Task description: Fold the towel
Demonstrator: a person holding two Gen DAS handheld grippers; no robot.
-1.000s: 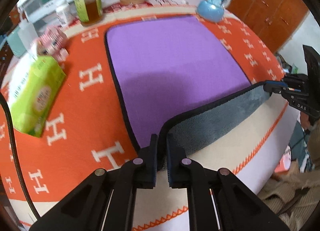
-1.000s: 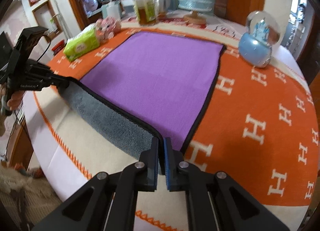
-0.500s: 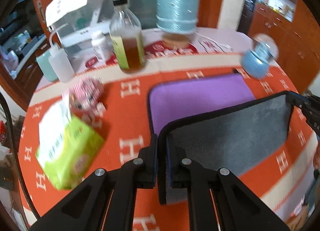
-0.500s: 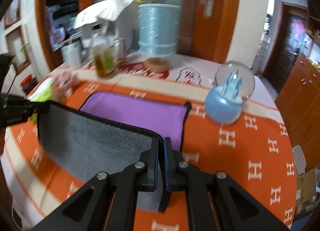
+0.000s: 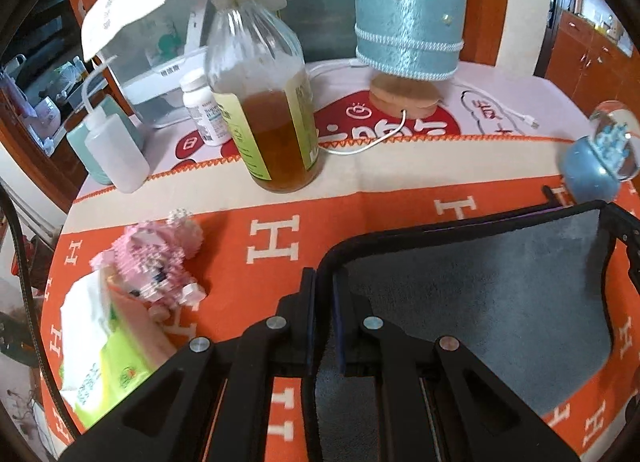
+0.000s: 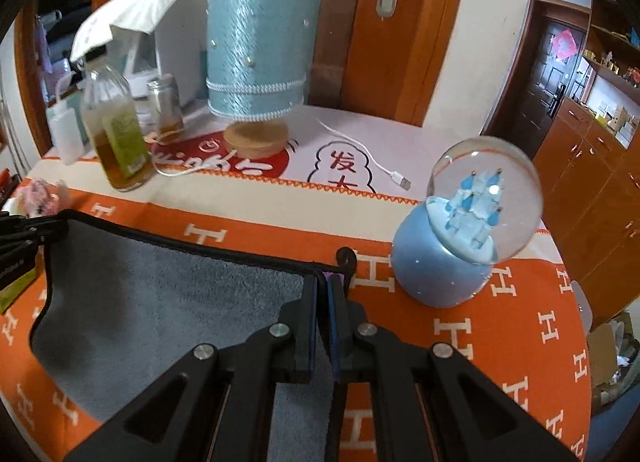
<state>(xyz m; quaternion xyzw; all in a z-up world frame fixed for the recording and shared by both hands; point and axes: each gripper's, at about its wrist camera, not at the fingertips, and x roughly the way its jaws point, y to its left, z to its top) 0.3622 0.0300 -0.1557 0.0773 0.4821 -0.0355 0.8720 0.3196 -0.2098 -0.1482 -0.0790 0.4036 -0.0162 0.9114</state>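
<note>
1. The left tongs (image 5: 322, 294), at lower centre of the left wrist view, are pinching one corner of the towel (image 5: 480, 302); the right tongs (image 6: 323, 294), lower centre of the right wrist view, pinch the other corner of the same black-bound edge.
2. The towel fills the lower middle of both views, grey side up, with only a sliver of purple showing along its far edge (image 6: 334, 275) — so the held edge lies over, or nearly over, the far one.
3. By my reading the first fold is almost made: the half is carried across, but both corners are not yet released, and I cannot tell whether the edges line up exactly.
4. Left to do — set the corners down, let go, and probably fold again.
5. The snow globe (image 6: 466, 230) stands just beside the right corner, the amber bottle (image 5: 264, 102) farther up the orange desk cover (image 5: 380, 214).
</note>
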